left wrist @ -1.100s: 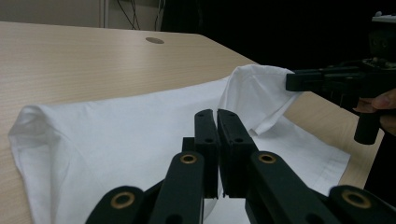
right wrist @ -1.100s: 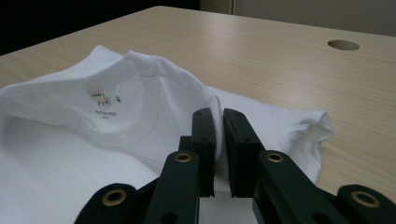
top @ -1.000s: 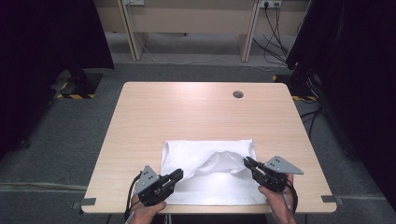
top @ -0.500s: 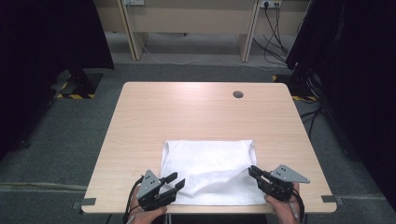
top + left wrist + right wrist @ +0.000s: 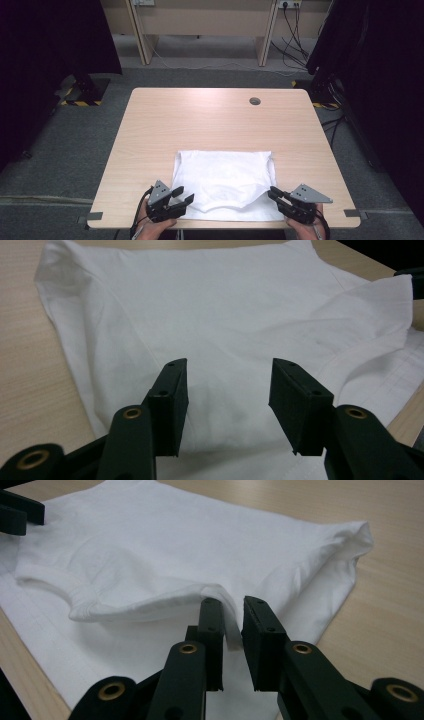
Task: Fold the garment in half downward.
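A white cloth [image 5: 225, 172] lies folded on the near half of the wooden table [image 5: 200, 120]. My left gripper [image 5: 184, 195] sits at the cloth's near left corner; in the left gripper view [image 5: 227, 375] its jaws stand wide apart over the flat cloth [image 5: 225, 305] with nothing between them. My right gripper [image 5: 273, 193] is at the near right corner. In the right gripper view [image 5: 232, 604] the jaws are close together with a raised fold of the cloth [image 5: 165, 545] pinched between them. The upper layer's curved edge runs from that fold towards the left.
A round cable hole [image 5: 255, 101] sits near the table's far edge. The table's front edge runs just under both grippers. Beyond the table are desk legs [image 5: 142, 35] and cables [image 5: 292, 30] on grey carpet, with dark curtains on both sides.
Both grippers drew the cloth's upper layer back towards the near edge and came lower. The lifted hump has flattened. The left gripper has let go and opened.
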`<state>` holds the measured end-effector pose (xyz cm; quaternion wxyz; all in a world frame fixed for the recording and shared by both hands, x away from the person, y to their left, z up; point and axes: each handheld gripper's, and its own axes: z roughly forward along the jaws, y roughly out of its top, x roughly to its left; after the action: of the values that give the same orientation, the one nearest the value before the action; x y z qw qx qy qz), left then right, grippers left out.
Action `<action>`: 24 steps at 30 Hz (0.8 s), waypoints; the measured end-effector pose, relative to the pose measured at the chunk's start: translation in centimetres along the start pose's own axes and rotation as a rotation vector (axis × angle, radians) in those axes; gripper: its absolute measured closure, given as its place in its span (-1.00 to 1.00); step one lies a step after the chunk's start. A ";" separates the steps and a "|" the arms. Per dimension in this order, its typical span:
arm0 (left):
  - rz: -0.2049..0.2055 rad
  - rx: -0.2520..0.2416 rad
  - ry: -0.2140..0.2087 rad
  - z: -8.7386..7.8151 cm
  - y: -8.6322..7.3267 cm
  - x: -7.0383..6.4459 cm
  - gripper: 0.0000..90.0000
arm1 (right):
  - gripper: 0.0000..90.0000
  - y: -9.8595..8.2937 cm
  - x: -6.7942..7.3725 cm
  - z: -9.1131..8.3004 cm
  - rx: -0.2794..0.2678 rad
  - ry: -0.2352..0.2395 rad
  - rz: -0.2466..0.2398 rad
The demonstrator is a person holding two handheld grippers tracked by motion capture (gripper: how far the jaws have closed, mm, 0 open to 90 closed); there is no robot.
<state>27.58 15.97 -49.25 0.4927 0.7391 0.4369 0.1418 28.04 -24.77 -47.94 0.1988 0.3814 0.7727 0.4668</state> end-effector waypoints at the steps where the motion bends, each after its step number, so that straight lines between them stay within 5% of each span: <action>1: 0.000 0.002 0.003 0.0 0.0 0.0 0.08 | 0.72 -0.1 0.0 -0.1 0.004 0.001 0.006; 9: -0.022 -0.013 0.035 -0.1 0.4 0.3 -0.03 | 0.19 0.4 -0.5 -1.8 -0.036 0.040 0.082; 13: -0.008 -0.014 0.028 0.2 0.9 -0.1 -0.08 | -0.01 1.7 -1.5 -2.1 -0.059 -0.001 0.102; 16: 0.004 -0.001 0.035 0.7 1.2 -0.3 -0.14 | -0.10 2.3 -2.1 -1.0 -0.022 -0.030 0.123; 20: 0.011 0.016 0.035 1.2 1.2 -0.3 -0.16 | -0.12 2.7 -2.3 0.9 0.031 -0.066 0.089; 24: 0.009 0.031 0.037 1.7 1.1 -0.1 -0.23 | -0.12 2.4 -1.7 2.4 0.091 -0.042 0.049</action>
<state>29.14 14.70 -49.11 0.4725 0.7458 0.4447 0.1508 31.69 -24.05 -47.08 0.1858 0.4185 0.7793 0.4277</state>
